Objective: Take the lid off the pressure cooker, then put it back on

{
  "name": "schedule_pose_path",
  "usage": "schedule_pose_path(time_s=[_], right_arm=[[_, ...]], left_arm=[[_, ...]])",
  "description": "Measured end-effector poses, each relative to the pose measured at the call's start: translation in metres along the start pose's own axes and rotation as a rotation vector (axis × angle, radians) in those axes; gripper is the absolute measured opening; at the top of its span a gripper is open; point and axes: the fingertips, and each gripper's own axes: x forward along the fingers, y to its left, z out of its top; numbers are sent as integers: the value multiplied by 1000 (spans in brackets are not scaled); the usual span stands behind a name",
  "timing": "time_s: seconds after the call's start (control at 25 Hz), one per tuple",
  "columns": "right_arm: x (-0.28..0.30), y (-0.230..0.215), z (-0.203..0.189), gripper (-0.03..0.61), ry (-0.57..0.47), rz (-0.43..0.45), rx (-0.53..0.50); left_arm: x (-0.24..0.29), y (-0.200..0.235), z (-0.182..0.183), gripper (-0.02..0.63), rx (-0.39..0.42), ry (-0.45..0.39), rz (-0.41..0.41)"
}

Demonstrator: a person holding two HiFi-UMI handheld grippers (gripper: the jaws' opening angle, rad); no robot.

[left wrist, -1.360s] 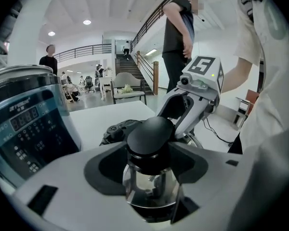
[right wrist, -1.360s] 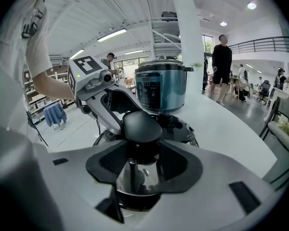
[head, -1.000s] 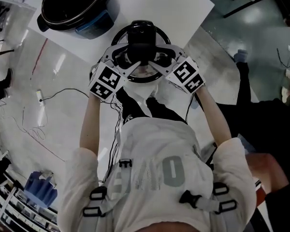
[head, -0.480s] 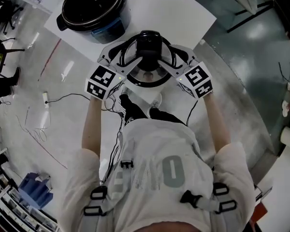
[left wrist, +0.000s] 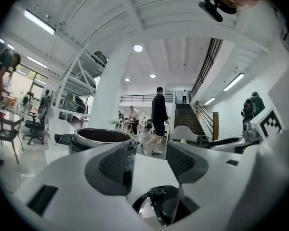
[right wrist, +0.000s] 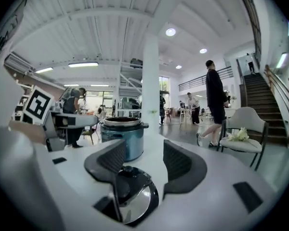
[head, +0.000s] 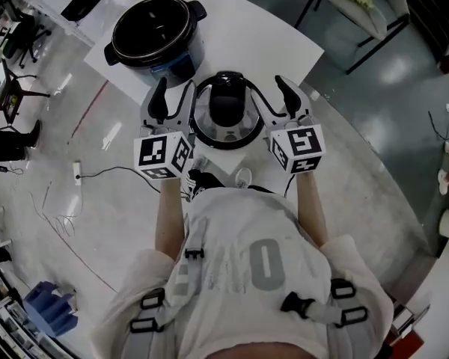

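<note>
The black pressure cooker lid [head: 226, 111] with its glass pane lies flat on the white table [head: 284, 43], apart from the cooker. The open cooker pot [head: 157, 32] stands behind it to the left, with no lid on. My left gripper [head: 173, 99] hovers at the lid's left side and my right gripper [head: 273, 99] at its right, both open and holding nothing. The right jaws have just been opening, with nothing between them. In the left gripper view the lid [left wrist: 161, 206] shows below the open gripper [left wrist: 149, 160], with the pot [left wrist: 98, 138] beyond. The right gripper view has the lid [right wrist: 132, 196] below its gripper [right wrist: 144, 160] and the pot [right wrist: 123, 131] behind.
The table's near edge runs just under my hands. A chair [head: 359, 6] with flowers on its seat stands off the table's far right corner. A cable [head: 97, 170] trails over the floor at the left. People [right wrist: 214, 100] walk in the hall beyond.
Both grippers have come up off the lid and now point level beside it. The lid stays on the table. The view has tilted, so the pot shows fully.
</note>
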Motion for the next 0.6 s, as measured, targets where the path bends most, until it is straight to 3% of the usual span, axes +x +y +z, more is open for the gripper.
schedule_pose_path(time_s=[0.16,0.4,0.52,0.6], right_arm=[[-17,-11,4,226,-46,-61,89],[-26,-17,3,218,-49,-68,75],[-26,-14,1,218,-34,-50,36],[-26,-10,-1,218,-19,-26,10]], left_arm=[[-12,-7,8,262,20,-37,31],[-26,-4,8,262,14,-64,61],[-28,-6,6,261,33,-52,43],[-24,-13,1,261,97,-16,-16]])
